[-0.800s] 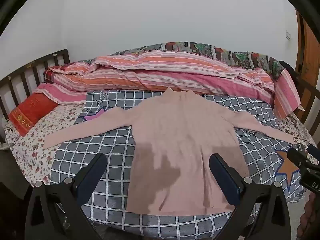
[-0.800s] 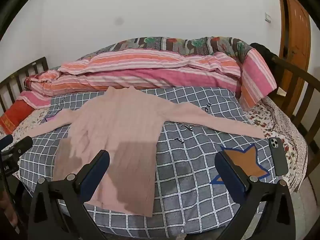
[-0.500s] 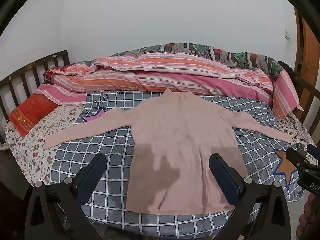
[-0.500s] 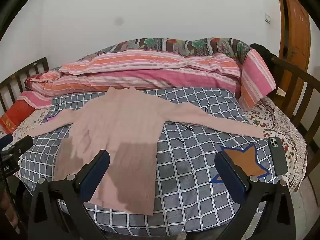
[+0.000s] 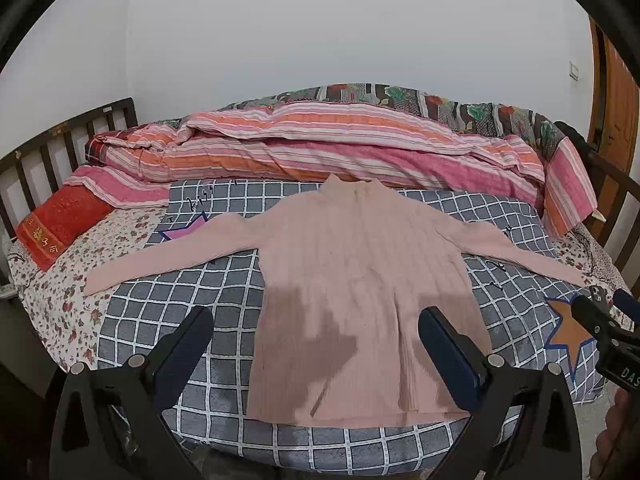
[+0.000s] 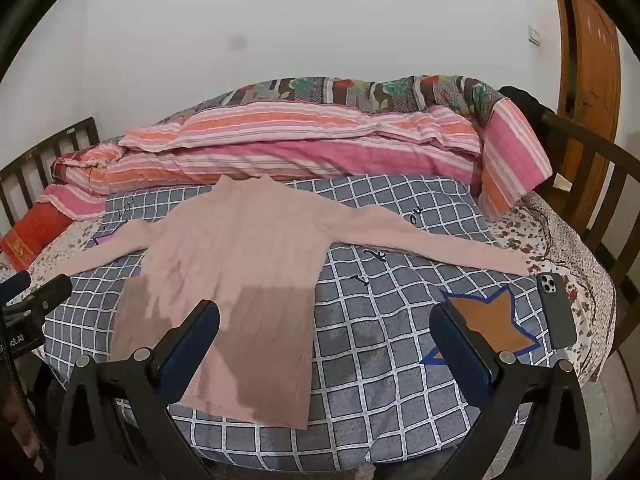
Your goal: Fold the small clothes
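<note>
Few marks are legible. At the lower right edge of the left wrist view, the right gripper (image 5: 618, 364) body carries white letters "DAS", cut off by the frame; at the left edge of the right wrist view, the left gripper (image 6: 24, 320) shows white lettering too clipped to read; the red pillow (image 5: 60, 226) at the left bears gold characters, unreadable.

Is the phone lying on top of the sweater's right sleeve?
No. In the right wrist view the phone lies on the floral sheet just past the cuff of the pink sweater, apart from it.
</note>
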The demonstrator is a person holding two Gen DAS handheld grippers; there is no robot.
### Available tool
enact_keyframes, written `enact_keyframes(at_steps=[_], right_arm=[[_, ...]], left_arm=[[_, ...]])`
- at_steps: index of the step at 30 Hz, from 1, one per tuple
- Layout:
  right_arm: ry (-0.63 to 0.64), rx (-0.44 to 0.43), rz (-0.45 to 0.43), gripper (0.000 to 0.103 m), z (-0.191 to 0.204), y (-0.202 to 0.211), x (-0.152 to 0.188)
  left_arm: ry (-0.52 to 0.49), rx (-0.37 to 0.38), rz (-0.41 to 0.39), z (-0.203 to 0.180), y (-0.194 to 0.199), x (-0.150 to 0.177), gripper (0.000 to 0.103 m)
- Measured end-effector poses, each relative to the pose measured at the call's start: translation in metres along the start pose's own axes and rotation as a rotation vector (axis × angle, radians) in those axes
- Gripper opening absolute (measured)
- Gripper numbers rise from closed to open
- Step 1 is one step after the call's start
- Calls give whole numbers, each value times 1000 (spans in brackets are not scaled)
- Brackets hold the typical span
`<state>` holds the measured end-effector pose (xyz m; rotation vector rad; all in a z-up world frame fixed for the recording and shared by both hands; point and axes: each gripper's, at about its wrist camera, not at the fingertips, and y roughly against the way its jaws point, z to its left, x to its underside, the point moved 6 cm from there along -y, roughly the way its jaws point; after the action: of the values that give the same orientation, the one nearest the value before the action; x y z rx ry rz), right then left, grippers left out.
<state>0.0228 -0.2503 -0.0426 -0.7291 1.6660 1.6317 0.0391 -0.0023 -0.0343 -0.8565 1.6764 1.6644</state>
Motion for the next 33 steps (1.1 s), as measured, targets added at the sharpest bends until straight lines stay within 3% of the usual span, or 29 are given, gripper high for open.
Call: enact_keyframes(at_steps=[33], right_arm=[[-4,1,-12,103,-2,0,0]], left_arm=[[-8,-7,-4,-2,-1,-4,103]])
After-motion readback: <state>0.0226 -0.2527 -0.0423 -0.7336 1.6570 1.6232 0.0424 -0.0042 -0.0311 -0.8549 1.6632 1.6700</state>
